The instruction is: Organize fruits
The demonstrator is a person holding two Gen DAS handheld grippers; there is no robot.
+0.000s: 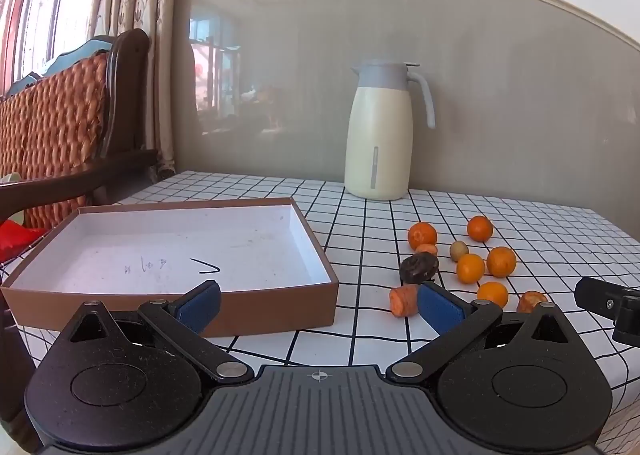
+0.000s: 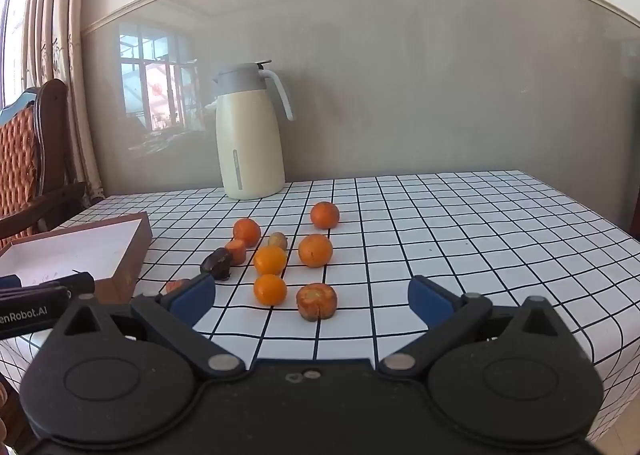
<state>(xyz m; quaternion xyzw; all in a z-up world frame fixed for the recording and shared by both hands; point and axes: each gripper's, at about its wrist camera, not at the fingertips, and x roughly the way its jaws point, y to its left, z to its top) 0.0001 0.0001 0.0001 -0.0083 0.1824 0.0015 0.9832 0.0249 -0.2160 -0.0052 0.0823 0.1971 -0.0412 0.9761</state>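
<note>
Both grippers are spread wide, nothing between the pads. Left gripper hovers low over the front edge of the table, blue pads straddling the near right corner of the brown box. The box has a white inside with some pen marks and no fruit in it. Right gripper sits over the checked cloth facing the fruit pile.

Fruit is all loose on the cloth, right of the box: five oranges, nearest one just ahead of the right gripper's left pad, farthest towards the jug. Three cut carrot pieces, one beside that near orange, one touching or just behind the left gripper's right pad, hard to say which. Dark wrinkled fruit and a small brownish one, probably a kiwi, sit among them.

Cream jug stands upright at the back by the wall.
</note>
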